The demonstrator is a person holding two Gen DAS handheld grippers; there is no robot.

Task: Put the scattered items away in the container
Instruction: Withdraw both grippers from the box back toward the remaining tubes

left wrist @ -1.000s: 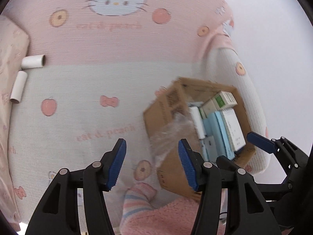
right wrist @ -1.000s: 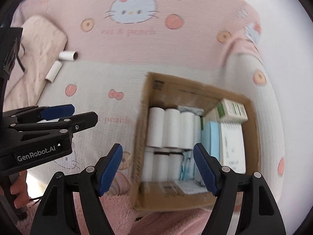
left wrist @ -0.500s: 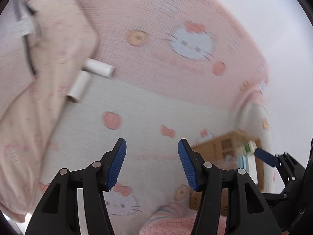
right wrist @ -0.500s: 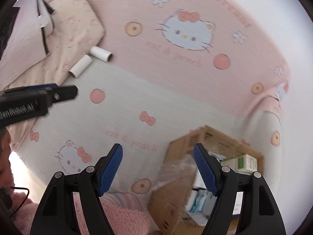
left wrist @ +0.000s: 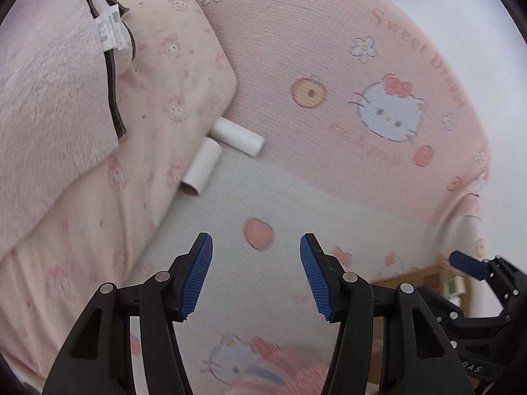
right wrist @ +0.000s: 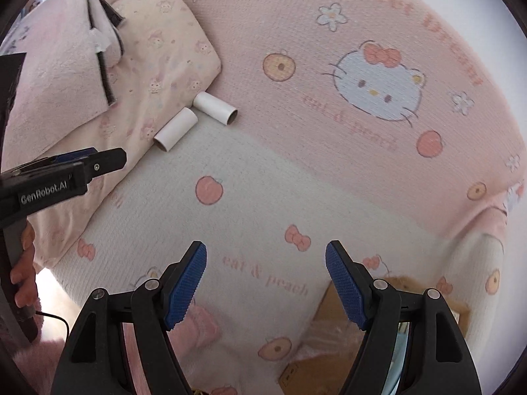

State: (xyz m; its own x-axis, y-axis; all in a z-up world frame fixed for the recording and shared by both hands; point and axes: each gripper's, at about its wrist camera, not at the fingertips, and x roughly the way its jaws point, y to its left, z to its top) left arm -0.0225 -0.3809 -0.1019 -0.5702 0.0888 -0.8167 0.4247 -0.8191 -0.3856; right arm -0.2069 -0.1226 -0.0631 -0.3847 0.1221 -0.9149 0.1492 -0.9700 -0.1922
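Observation:
Two white paper rolls lie on the bed beside a pillow: one (left wrist: 237,136) (right wrist: 215,108) across the pink band, the other (left wrist: 201,167) (right wrist: 176,129) angled toward me. My left gripper (left wrist: 256,278) is open and empty, well short of them; it also shows in the right wrist view (right wrist: 95,161). My right gripper (right wrist: 266,288) is open and empty, above the bedsheet. The cardboard box (left wrist: 425,276) (right wrist: 326,358) sits low at the right, mostly hidden behind the fingers.
A pale patterned pillow (left wrist: 138,138) (right wrist: 154,65) and a fluffy pink blanket (left wrist: 49,98) lie at the left. The Hello Kitty bedsheet (left wrist: 329,197) covers the bed. A white wall (left wrist: 477,49) stands at the right. A pink fuzzy item (right wrist: 194,326) lies at the bottom.
Both grippers have swung left and up, away from the box toward the two rolls. The box has slid to the lower right edge of both views. Both grippers stay open.

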